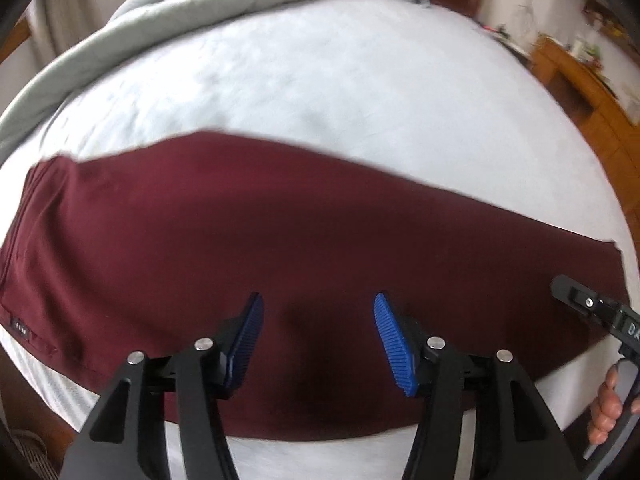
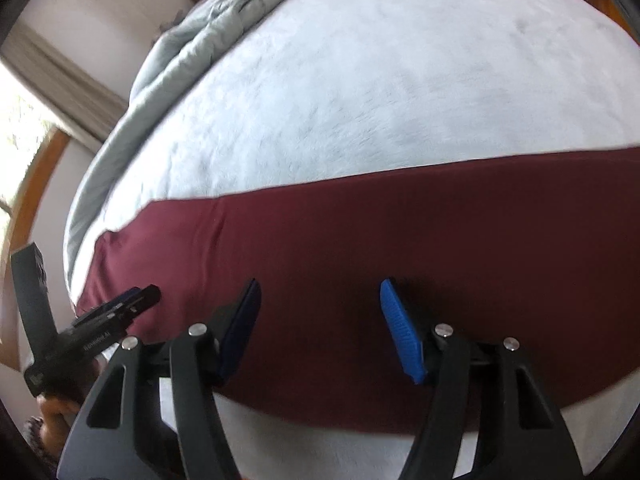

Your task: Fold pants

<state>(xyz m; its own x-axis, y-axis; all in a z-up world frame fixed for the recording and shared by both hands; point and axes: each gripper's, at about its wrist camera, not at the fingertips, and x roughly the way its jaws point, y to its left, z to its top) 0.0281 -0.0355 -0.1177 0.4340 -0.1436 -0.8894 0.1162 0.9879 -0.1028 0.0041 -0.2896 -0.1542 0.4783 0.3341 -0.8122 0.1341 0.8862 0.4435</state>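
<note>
Dark maroon pants [image 1: 280, 240] lie flat across a white bed [image 1: 320, 80], folded lengthwise, waistband at the left with a small label [image 1: 20, 330]. They also show in the right wrist view [image 2: 400, 232]. My left gripper [image 1: 318, 312] is open and empty, hovering over the near edge of the pants around their middle. My right gripper [image 2: 320, 300] is open and empty over the pants further right. In the left wrist view only the body of the right gripper shows at the right edge, its jaws out of frame. The left gripper's tip [image 2: 140, 298] shows at the left of the right wrist view.
A grey-green duvet [image 1: 160, 12] is bunched along the bed's far and left edges, also in the right wrist view [image 2: 172, 68]. A wooden desk [image 1: 580, 80] stands beyond the bed's right side. A window with a curtain [image 2: 36, 92] is at the left.
</note>
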